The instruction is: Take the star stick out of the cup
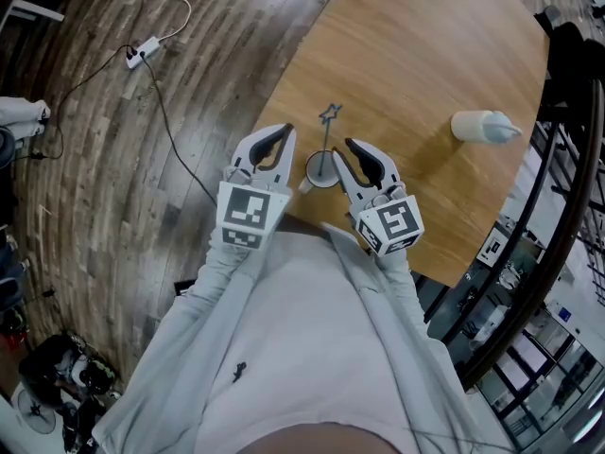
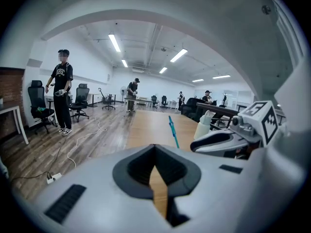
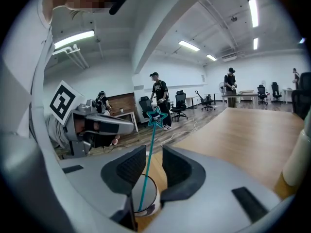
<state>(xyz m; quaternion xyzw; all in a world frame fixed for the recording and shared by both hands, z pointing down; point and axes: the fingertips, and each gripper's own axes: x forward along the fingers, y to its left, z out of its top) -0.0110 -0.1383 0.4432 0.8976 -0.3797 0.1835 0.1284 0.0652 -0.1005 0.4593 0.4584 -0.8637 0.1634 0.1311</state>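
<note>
Two tongs: our right tongs (image 3: 153, 152) stand spread around the star stick (image 3: 156, 117) in the cup (image 3: 153, 198); our left tongs (image 2: 155, 150) are pressed together.

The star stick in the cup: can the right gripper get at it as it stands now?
Probably yes. The right gripper has its jaws apart on either side of the star stick, just above the cup, not pressing the stick; nothing lies in the way.
</note>
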